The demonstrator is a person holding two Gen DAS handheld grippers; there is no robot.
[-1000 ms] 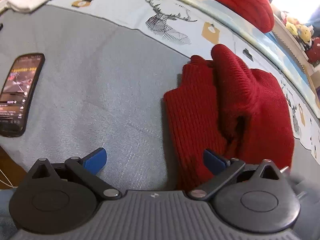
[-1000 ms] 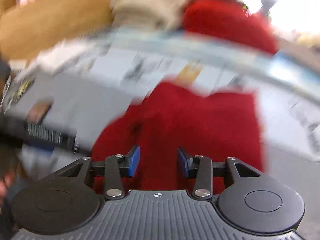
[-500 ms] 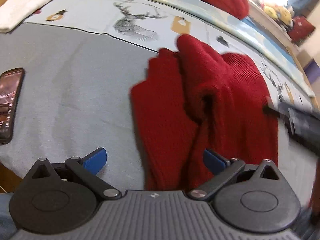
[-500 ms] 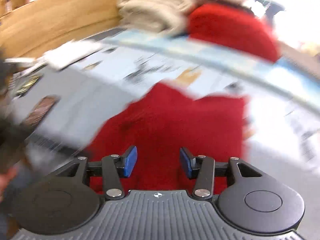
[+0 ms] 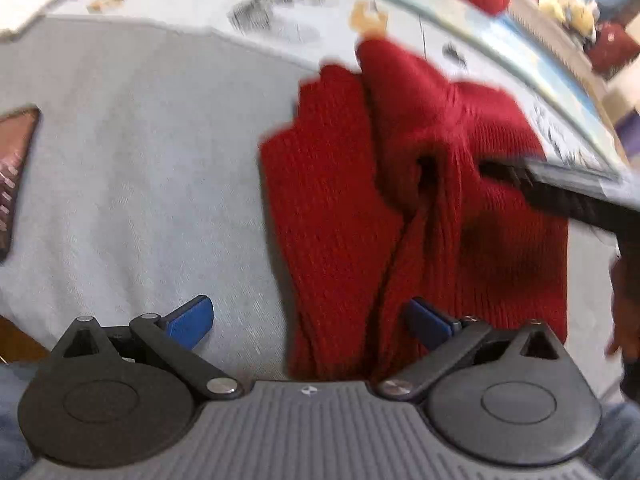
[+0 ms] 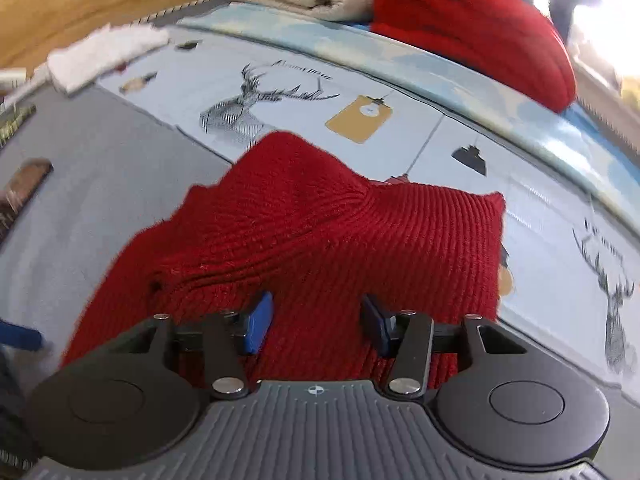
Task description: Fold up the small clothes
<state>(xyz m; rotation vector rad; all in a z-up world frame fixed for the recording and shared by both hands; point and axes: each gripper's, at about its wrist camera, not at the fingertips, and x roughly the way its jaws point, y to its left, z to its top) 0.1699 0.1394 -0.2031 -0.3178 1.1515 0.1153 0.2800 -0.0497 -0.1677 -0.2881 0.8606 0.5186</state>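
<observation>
Red knit sweater (image 5: 420, 208) lying rumpled on grey sheet (image 5: 132, 184) of the bed, partly folded, one flap bunched into a ridge down the middle. Left hand-held gripper (image 5: 308, 320) spread wide, empty, hovering at sweater's near edge: one finger over bare sheet left of sweater, other finger over the knit. Right hand-held gripper (image 6: 316, 324) spread about halfway, empty, low over the sweater with both fingers above the knit; contact with fabric not clear. In left view, right tool's dark body reaches in over the sweater's right side. Long axis of sweater running away from left gripper, toward the printed deer cover (image 6: 260, 104) beyond it; from right gripper, sweater lies dead ahead and directly beneath, peak of the ridge just short of the deer print. Right gripper nearer the bulk of the cloth; left nearer the left hem. Probable next step: pinch the near edge on each side and carry it over toward the deer print, or flatten the ridge first. Risk: thick knit slipping from a shallow pinch. Phone (image 5: 16, 168) well left of sweater, clear of the fold path. Other folded clothes (image 6: 472, 28) stacked beyond the deer cover.
</observation>
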